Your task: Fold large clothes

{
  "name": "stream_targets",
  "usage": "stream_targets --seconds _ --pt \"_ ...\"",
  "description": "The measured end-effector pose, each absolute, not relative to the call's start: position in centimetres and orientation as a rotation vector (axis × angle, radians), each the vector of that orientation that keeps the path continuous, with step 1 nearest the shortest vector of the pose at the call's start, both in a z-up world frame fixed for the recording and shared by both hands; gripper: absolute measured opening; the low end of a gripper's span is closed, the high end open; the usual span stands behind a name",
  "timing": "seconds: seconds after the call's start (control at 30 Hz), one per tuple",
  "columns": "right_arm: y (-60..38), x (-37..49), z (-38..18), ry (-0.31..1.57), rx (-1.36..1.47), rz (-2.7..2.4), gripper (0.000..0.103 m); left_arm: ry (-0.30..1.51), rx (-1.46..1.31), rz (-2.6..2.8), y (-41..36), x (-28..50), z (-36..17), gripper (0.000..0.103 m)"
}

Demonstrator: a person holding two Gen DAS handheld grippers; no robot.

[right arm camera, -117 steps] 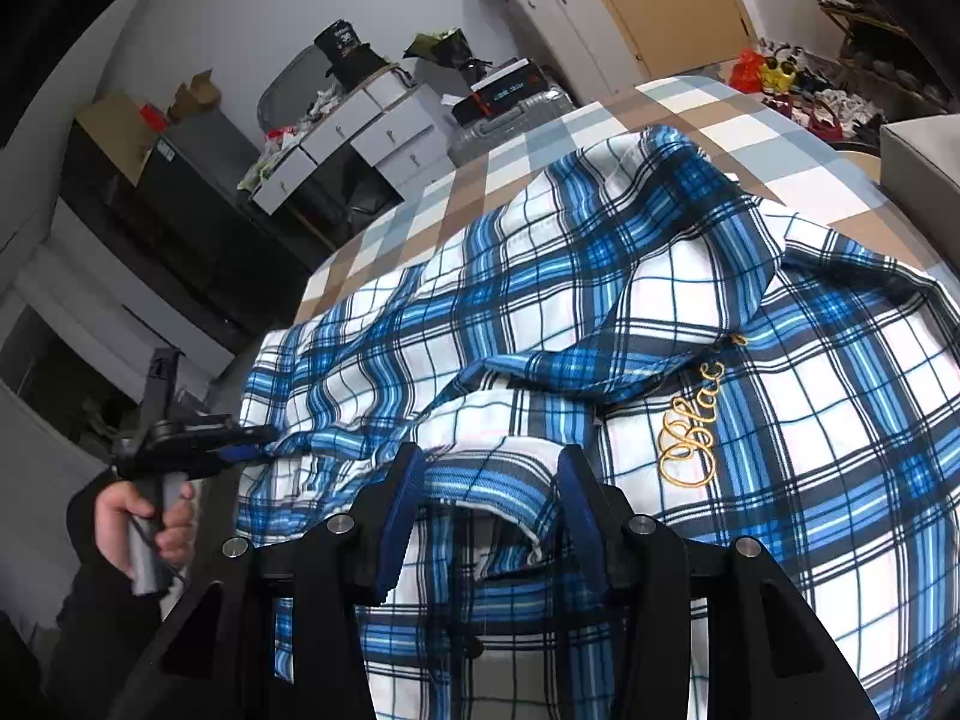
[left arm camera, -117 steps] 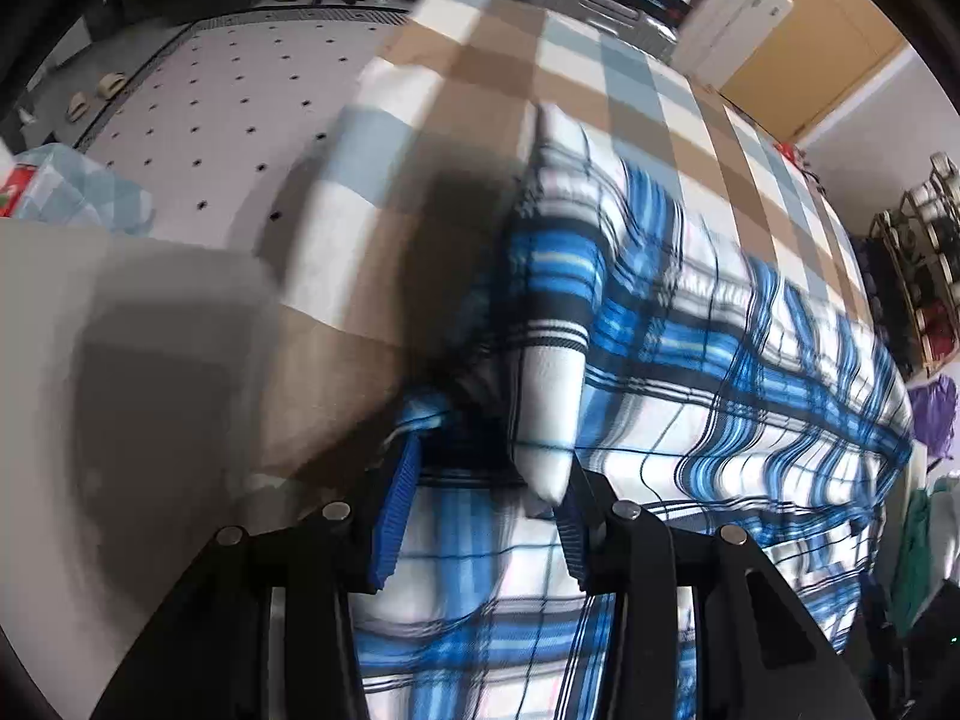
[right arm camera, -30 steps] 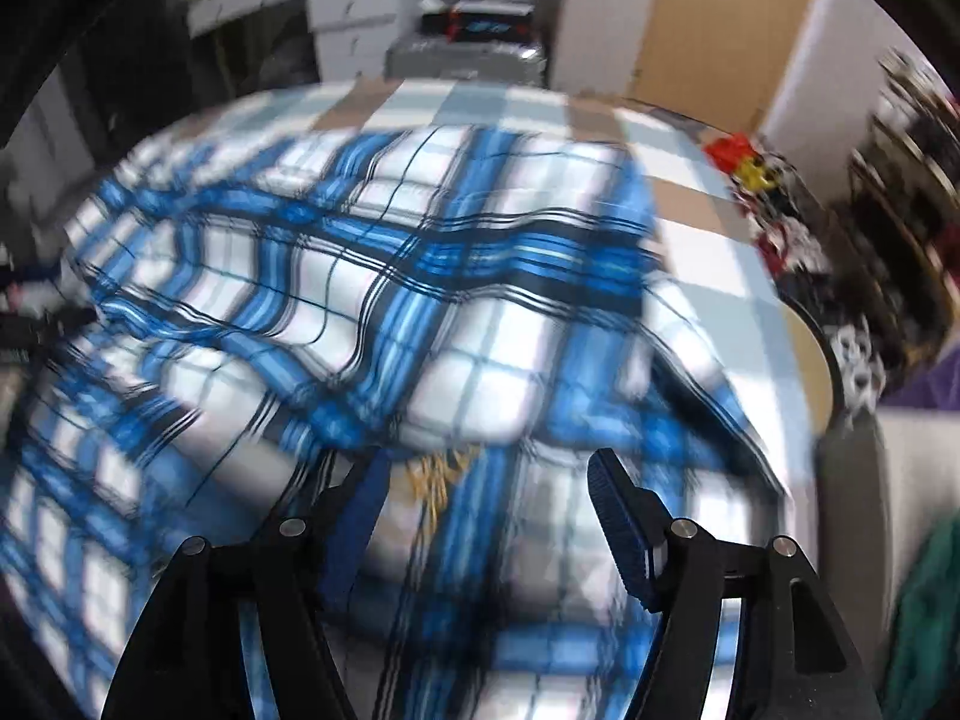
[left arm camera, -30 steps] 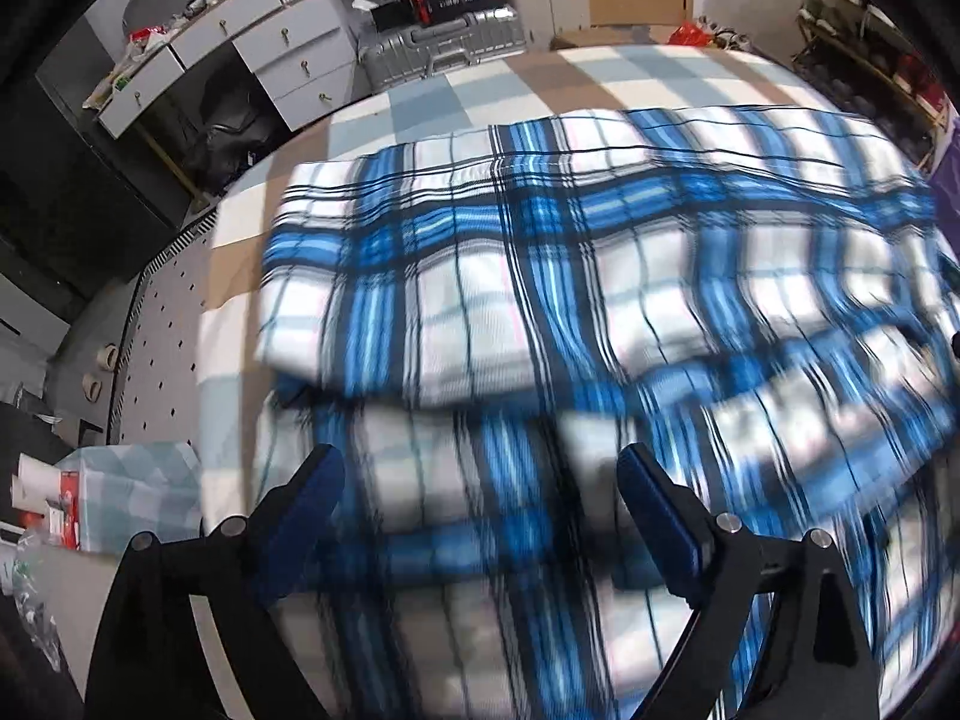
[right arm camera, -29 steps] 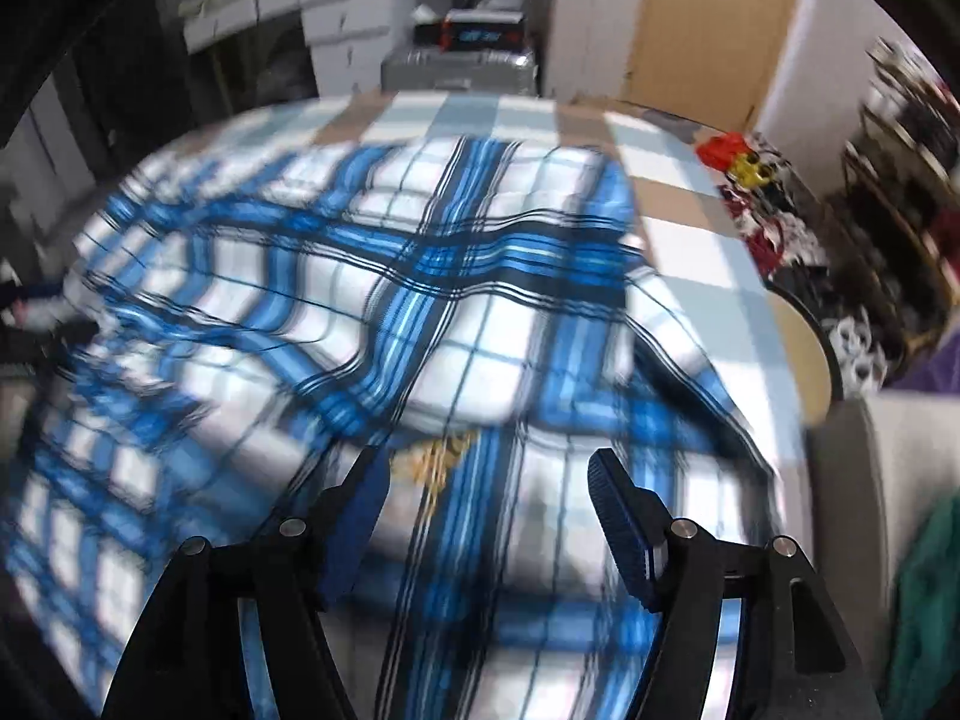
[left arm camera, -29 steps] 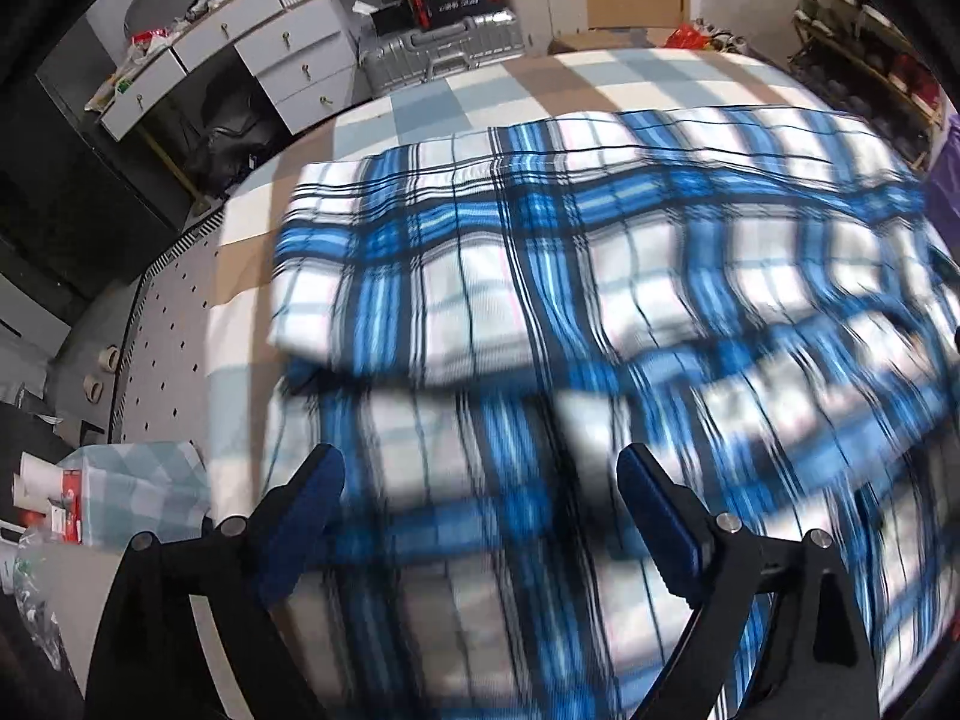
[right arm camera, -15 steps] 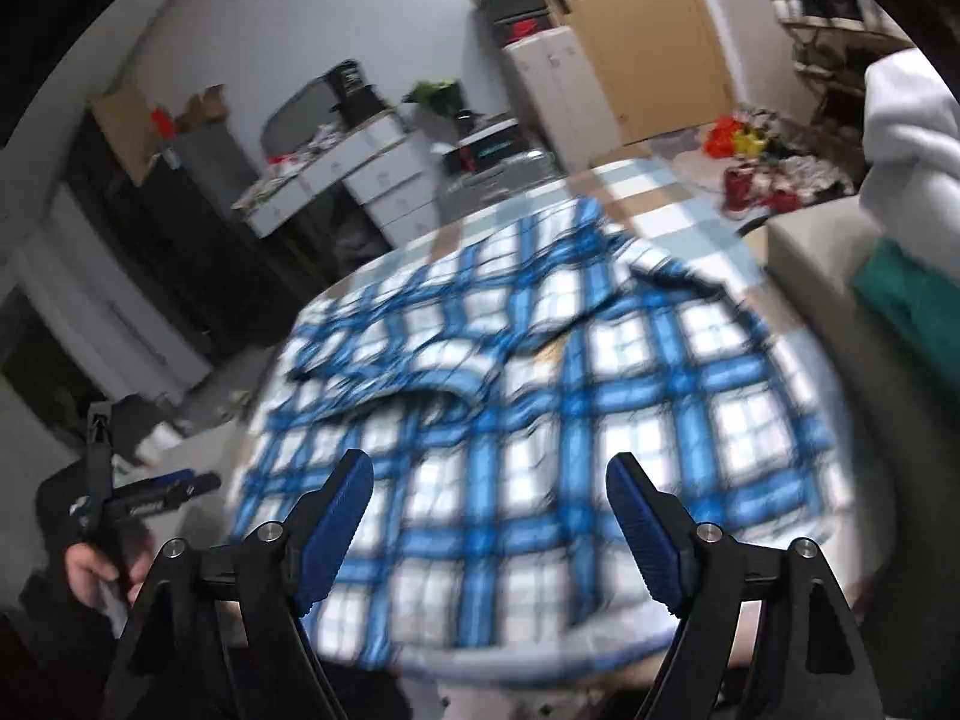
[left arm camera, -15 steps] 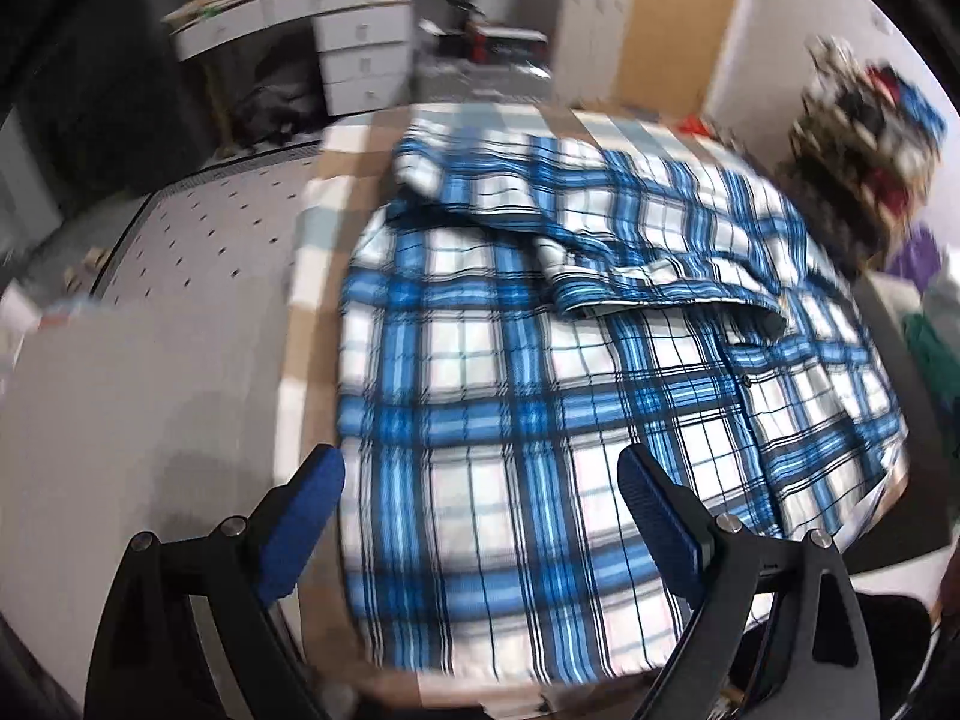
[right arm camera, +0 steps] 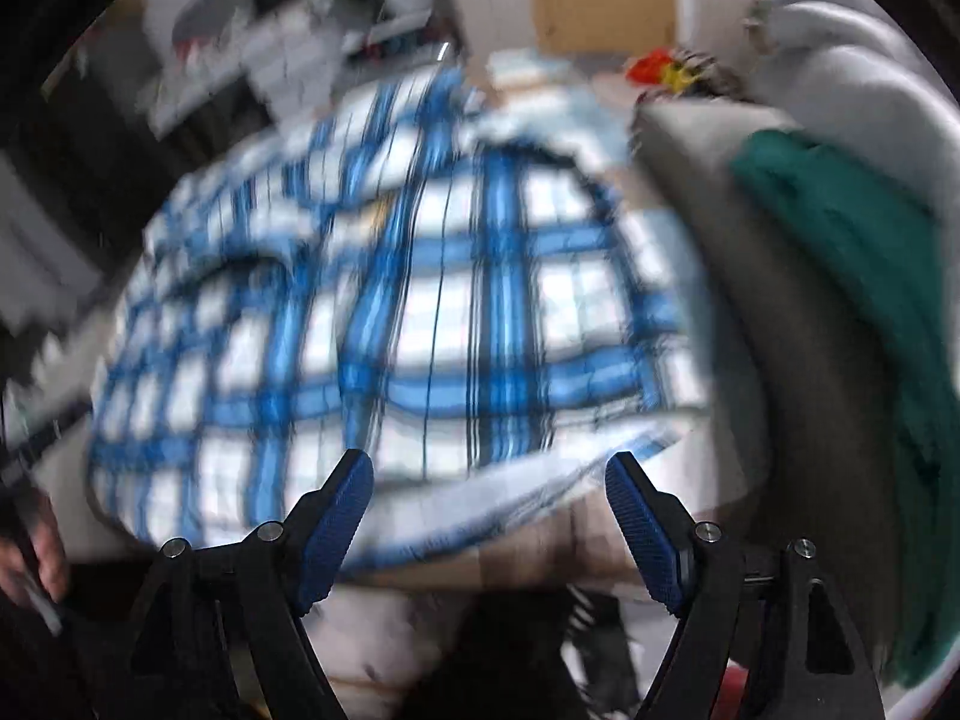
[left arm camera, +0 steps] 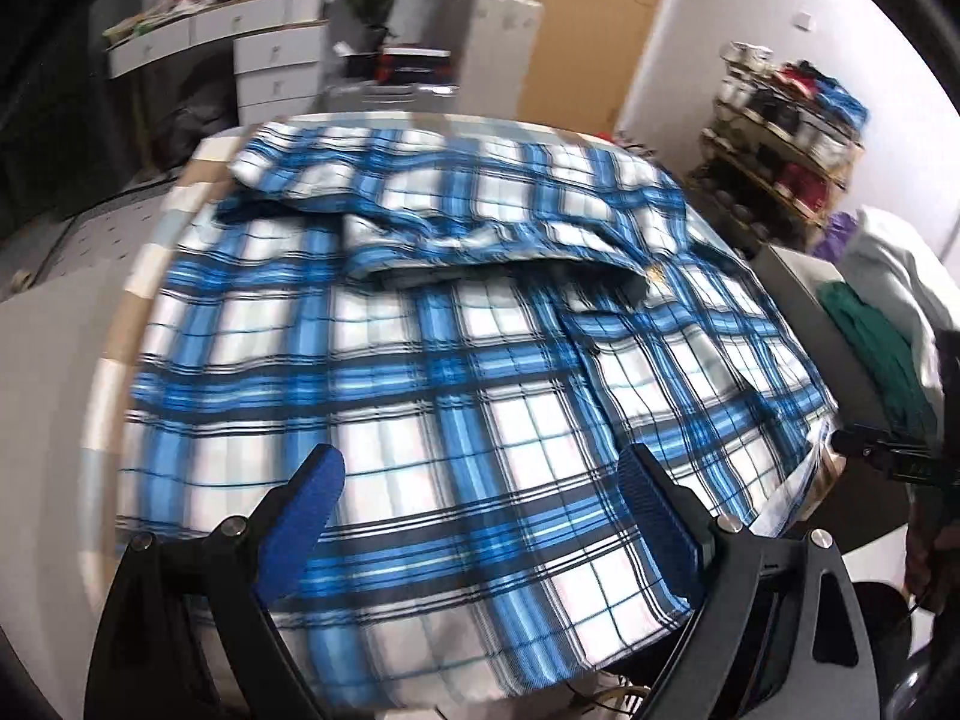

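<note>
A large blue-and-white plaid shirt lies spread on a table covered with a beige-and-blue checked cloth. Its sleeves are folded across the upper body, and its hem hangs over the near edge. My left gripper is open and empty, above the shirt's near hem. My right gripper is open and empty, back from the shirt's near right hem; that view is blurred. The right gripper also shows at the right edge of the left wrist view.
A grey sofa arm with green and white clothes stands right of the table. White drawers, a suitcase and a shoe rack are at the back. A dotted grey mat lies to the left.
Both grippers let go of the shirt's folded sleeves, opened wide and pulled back toward the near hem. The right wrist view swings fast and is smeared now.
</note>
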State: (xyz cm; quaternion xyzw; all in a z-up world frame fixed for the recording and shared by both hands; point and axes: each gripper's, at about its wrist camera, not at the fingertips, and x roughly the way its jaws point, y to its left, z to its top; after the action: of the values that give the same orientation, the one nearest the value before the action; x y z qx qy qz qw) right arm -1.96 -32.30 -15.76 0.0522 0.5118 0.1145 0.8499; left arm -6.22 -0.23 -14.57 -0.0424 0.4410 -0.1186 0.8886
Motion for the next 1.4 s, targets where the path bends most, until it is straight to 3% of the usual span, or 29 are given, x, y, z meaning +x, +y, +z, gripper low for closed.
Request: stream_targets --seconds 0.07,0.27,0.37,0.47,0.6,0.63,0.7,0.77,0.8,0.87,1.0,1.17,1.4 --pt "-31.6 -1.7 -16.3 1.100 0.110 0.280 0.080 1.001 -0.104 -0.239 -0.5 -5.7 -15.3 0.090" --pt "-29.5 -0.1 -17.3 1.142 0.113 0.296 0.079 0.954 -0.136 -0.226 1.7 -6.1 -13.8 0.090" --pt "-30.0 0.6 -17.7 1.166 0.275 0.294 0.078 0.993 -0.232 -0.223 3.2 -5.8 -14.4 0.090" --pt "-30.9 0.6 -17.9 1.191 0.534 0.345 0.064 1.027 -0.328 -0.214 4.6 -5.7 -14.9 0.090" --pt "-30.2 0.0 -18.2 1.178 0.546 0.319 0.061 1.040 -0.421 -0.196 5.8 -6.2 -15.4 0.090" --pt "-30.2 -0.1 -18.1 1.154 0.560 0.308 0.058 1.039 -0.434 -0.187 5.9 -6.3 -15.4 0.090" --pt "-30.2 -0.1 -18.5 1.148 0.635 0.309 0.038 1.022 -0.424 -0.162 6.1 -6.7 -15.2 0.090" --pt "-30.4 -0.4 -19.3 1.147 0.742 0.327 0.029 0.971 -0.355 -0.120 5.8 -7.3 -14.3 0.090" --pt "-30.3 -0.6 -19.5 1.134 0.763 0.338 0.015 0.950 -0.331 -0.115 5.6 -7.5 -14.0 0.090" --pt "-29.8 -0.9 -19.0 1.100 0.706 0.311 0.004 0.922 -0.301 -0.123 5.2 -8.0 -13.6 0.090" --pt "-29.5 -2.3 -16.7 0.977 0.600 0.270 0.001 0.905 -0.269 -0.124 4.7 -8.2 -13.2 0.090" --pt "-29.2 -2.9 -15.9 0.955 0.682 0.377 0.001 0.889 -0.235 -0.136 4.0 -8.2 -12.9 0.090" --pt "-27.5 -2.1 -19.6 1.194 0.572 0.285 0.004 0.877 -0.203 -0.125 3.8 -8.0 -12.8 0.090"
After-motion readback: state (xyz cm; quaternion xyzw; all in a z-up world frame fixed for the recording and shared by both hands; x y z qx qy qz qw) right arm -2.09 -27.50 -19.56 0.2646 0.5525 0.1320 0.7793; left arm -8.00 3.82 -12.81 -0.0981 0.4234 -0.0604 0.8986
